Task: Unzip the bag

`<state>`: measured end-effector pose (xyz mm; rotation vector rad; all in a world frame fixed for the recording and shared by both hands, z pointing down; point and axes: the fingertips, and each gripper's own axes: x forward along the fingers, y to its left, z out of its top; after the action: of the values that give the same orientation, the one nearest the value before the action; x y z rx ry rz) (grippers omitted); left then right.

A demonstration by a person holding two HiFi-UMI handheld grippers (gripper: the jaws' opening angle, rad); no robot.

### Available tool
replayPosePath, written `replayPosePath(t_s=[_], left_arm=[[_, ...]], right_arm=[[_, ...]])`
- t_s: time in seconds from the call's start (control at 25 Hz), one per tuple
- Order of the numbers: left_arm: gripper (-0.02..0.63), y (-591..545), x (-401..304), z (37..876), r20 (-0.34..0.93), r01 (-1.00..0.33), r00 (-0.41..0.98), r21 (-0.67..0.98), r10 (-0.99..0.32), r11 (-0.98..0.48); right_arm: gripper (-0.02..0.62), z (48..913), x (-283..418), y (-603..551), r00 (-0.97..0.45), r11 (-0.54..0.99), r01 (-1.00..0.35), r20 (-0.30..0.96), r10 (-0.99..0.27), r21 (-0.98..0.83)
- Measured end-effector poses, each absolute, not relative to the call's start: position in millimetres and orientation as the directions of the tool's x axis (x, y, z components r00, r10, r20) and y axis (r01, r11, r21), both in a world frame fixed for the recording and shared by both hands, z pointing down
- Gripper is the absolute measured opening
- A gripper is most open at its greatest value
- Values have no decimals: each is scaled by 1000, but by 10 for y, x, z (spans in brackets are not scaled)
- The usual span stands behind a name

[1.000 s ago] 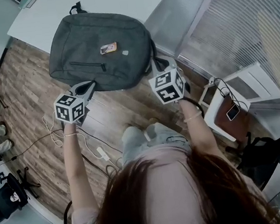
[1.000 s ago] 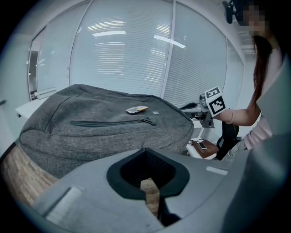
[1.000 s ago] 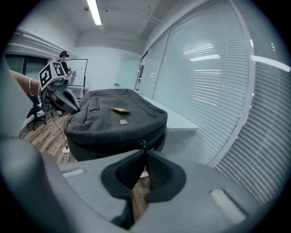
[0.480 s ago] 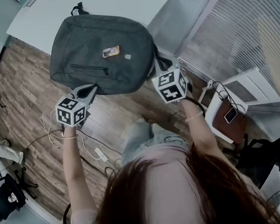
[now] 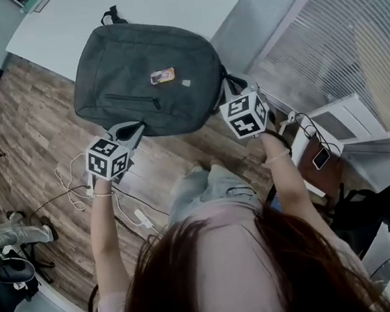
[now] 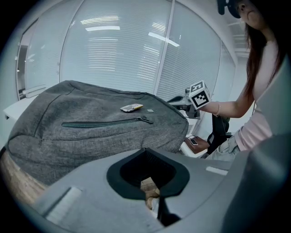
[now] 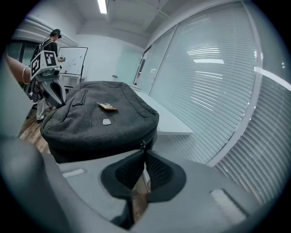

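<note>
A grey backpack (image 5: 144, 74) hangs flat between my two grippers, partly over the white table (image 5: 163, 1) and partly over the wood floor. Its front pocket zipper (image 6: 104, 122) is closed, and a small orange tag (image 5: 163, 76) lies on top. My left gripper (image 5: 132, 129) is shut at the bag's near left edge, its tips (image 6: 145, 152) against the fabric. On the bag's right side my right gripper (image 5: 228, 93) is shut on a zipper pull (image 7: 144, 145) of the side seam.
A glass wall with blinds (image 5: 350, 43) runs along the right. A low white seat (image 5: 308, 167) with a phone (image 5: 321, 158) on it stands beside my right arm. White cables (image 5: 72, 180) trail on the floor. Another person's legs (image 5: 15, 235) and a black chair (image 5: 6, 278) are at the left.
The bag and both grippers have moved a little farther away and to the right. The other person's legs at the left have shifted downward in the view.
</note>
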<state>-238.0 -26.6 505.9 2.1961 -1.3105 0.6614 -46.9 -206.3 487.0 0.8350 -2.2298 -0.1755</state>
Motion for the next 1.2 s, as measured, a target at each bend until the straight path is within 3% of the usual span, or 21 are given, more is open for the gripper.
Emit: replayPosePath(t_s=[1.2], left_arm=[[8,-302,-2324,5103,722,-833,485,211,-493,-511]], right_arm=[[20,4818,-610,-2504,-642,897,-319,626,-443,307]])
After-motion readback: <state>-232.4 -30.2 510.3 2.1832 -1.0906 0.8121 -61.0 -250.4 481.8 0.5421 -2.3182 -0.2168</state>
